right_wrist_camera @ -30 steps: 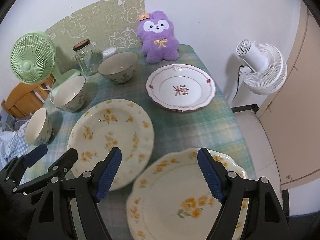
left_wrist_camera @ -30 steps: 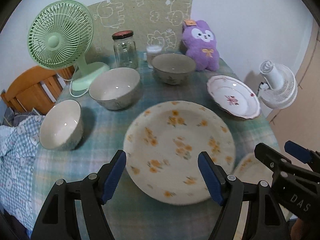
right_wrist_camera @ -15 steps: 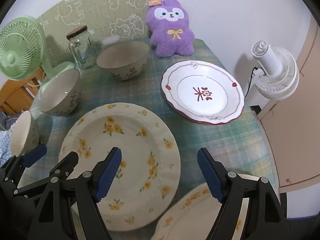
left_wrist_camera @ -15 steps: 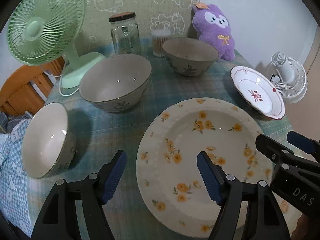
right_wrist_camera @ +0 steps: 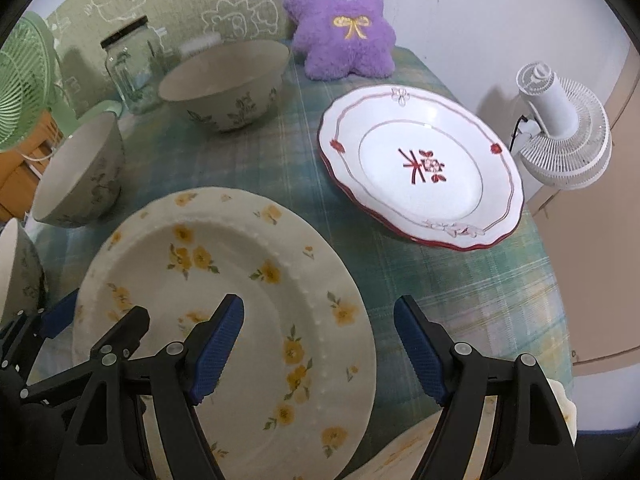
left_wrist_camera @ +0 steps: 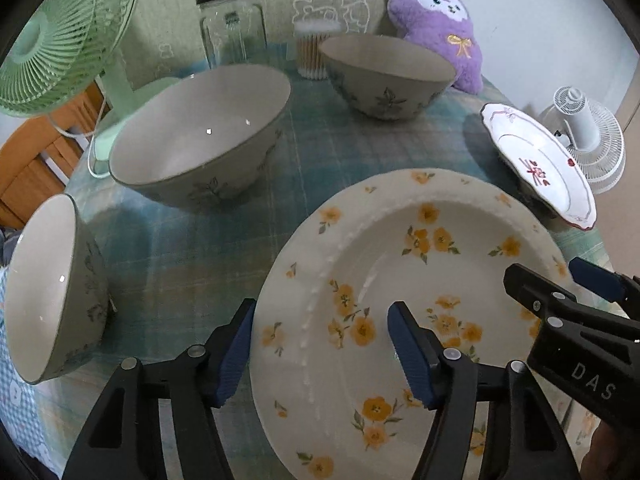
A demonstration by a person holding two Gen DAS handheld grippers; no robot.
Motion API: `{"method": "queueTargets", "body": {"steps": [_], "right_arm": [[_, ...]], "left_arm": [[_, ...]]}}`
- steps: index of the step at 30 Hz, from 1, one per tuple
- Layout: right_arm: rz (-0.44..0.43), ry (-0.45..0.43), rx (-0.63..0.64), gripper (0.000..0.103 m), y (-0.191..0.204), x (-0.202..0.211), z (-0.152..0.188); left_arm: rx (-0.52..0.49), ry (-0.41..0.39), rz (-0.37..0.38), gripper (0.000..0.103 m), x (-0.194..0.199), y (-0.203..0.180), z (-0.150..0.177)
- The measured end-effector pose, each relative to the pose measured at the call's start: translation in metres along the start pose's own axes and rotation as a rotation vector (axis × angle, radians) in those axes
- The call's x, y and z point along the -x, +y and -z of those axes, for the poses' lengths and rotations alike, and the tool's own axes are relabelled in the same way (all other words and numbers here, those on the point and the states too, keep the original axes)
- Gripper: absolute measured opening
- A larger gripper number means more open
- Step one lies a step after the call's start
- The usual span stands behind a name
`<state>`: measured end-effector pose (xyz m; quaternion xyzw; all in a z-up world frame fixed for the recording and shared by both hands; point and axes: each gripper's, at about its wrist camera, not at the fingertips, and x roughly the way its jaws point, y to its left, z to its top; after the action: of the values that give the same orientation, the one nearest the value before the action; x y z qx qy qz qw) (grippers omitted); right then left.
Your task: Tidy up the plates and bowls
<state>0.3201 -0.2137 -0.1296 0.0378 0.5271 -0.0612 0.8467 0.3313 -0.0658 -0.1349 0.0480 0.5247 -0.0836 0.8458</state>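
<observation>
On the tabletop (left_wrist_camera: 168, 256), three bowls stand left: a small bowl (left_wrist_camera: 52, 288), a big bowl (left_wrist_camera: 200, 140) and a far bowl (left_wrist_camera: 384, 76). The left gripper (left_wrist_camera: 320, 344) is closing, its fingers straddling the yellow plate's (left_wrist_camera: 400, 280) left rim without touching. The right gripper (right_wrist_camera: 318, 346) is closing too, straddling its right rim. The red plate (right_wrist_camera: 420, 164) lies rightmost.
</observation>
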Motion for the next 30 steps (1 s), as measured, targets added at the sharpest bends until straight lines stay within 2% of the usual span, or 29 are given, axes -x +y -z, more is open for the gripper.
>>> {"method": "queueTargets", "body": {"steps": [2,7,14,22,30], "right_arm": [[-0.001,0.018,0.002,0.073,-0.001,-0.007,0.001],[-0.04,0.043,-0.011,0.067,0.001,-0.014,0.004],[-0.012,0.049,-0.007,0.066,0.008,-0.012,0.003],[-0.018,0.053,-0.018,0.066,0.009,0.002,0.005],[-0.013,0.021,-0.027,0.066,0.003,0.032,0.008]], "left_arm": [[0.013,0.0,0.011,0.065,-0.001,0.003,0.0],[0.018,-0.004,0.014,0.065,-0.002,0.003,0.002],[0.035,0.026,0.019,0.063,-0.002,0.009,-0.002],[0.014,-0.005,0.003,0.062,0.017,0.01,0.0],[0.008,-0.046,0.005,0.062,0.046,0.002,0.002]]}}
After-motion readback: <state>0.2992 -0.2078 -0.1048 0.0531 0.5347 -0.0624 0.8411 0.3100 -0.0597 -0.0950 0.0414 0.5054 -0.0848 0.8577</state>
